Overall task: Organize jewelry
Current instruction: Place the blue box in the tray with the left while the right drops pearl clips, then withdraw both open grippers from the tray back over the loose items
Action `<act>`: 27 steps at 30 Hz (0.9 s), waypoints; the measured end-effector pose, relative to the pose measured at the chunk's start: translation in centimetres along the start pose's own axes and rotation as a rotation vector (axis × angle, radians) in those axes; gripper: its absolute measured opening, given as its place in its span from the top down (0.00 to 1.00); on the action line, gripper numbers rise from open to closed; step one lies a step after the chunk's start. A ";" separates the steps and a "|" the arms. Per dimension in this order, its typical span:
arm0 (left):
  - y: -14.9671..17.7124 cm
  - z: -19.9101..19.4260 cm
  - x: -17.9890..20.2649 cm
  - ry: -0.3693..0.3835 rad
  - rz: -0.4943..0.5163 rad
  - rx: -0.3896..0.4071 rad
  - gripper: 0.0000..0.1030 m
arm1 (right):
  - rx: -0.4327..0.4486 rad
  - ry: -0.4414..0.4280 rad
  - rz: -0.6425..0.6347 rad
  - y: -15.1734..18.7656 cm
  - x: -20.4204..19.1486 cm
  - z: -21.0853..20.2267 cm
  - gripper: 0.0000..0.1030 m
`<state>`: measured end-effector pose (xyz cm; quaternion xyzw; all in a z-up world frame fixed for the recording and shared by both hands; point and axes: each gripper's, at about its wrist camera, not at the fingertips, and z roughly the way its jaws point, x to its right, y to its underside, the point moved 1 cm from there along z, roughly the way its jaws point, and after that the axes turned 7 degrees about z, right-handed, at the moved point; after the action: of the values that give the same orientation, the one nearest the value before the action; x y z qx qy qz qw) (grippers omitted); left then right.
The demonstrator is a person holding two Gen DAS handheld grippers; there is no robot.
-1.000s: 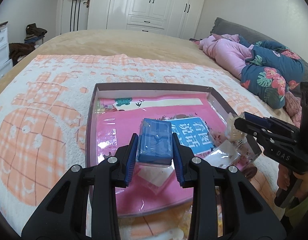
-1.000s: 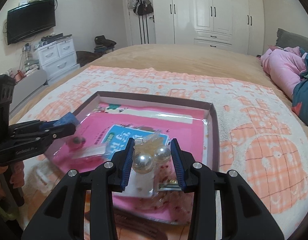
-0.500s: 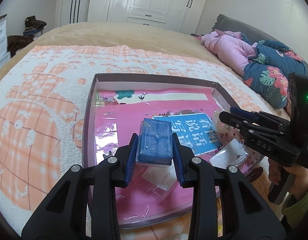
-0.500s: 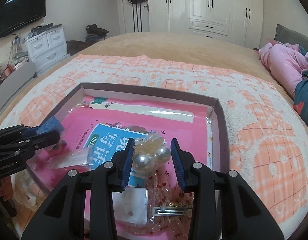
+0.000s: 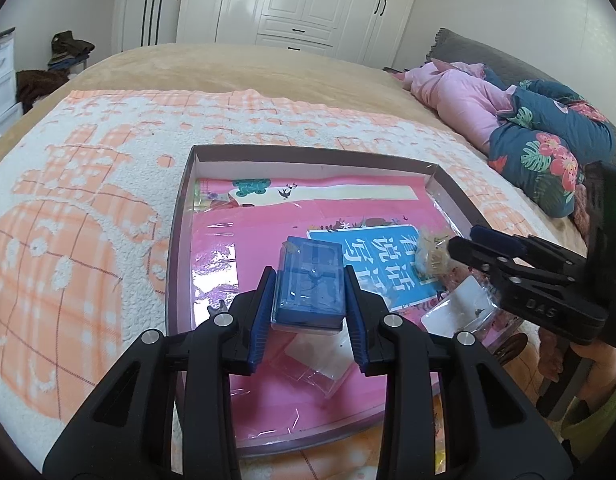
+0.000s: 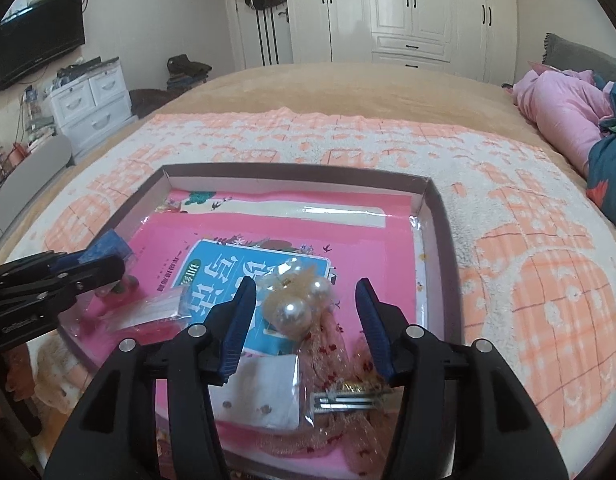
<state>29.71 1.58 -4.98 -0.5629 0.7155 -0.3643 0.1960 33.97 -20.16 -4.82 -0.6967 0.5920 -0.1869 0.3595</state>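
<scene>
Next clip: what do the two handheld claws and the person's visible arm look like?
Both claws, left and right, have matte black angular frames with silver screw heads and blue ribbed finger pads. The right one's side carries embossed "DAS" lettering and a green indicator light on its black body. The holding hand is bare, with a yellow-green sleeve. No cables visible.

The blue box (image 5: 309, 285) hides part of the clear packet (image 5: 320, 364) under it. The pearl earrings (image 6: 297, 300) look blurred. The metal hair clip (image 6: 350, 400) is partly behind the right gripper's (image 6: 303, 320) finger.
</scene>
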 end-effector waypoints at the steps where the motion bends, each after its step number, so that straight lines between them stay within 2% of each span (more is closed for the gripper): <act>1: 0.0 0.0 0.0 -0.001 0.000 0.000 0.76 | 0.007 -0.002 0.004 0.1 0.0 -0.3 0.47; 5: 0.0 -0.1 0.0 -0.002 0.004 0.005 0.72 | 0.034 -0.010 0.017 0.4 0.4 -1.8 0.41; 12: 0.0 -1.3 0.2 -0.013 0.005 0.033 0.56 | 0.064 -0.015 0.045 1.4 1.1 -4.2 0.30; 21: 0.4 -3.6 0.9 -0.018 -0.001 0.075 0.37 | 0.083 -0.011 0.059 3.0 2.0 -6.5 0.27; 27: 0.8 -5.4 1.7 -0.028 0.004 0.107 0.28 | 0.098 -0.013 0.062 4.2 2.4 -8.1 0.26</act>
<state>24.97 1.68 -1.87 -0.5553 0.6934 -0.3935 0.2365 26.06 -24.87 -2.79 -0.6608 0.6008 -0.2000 0.4029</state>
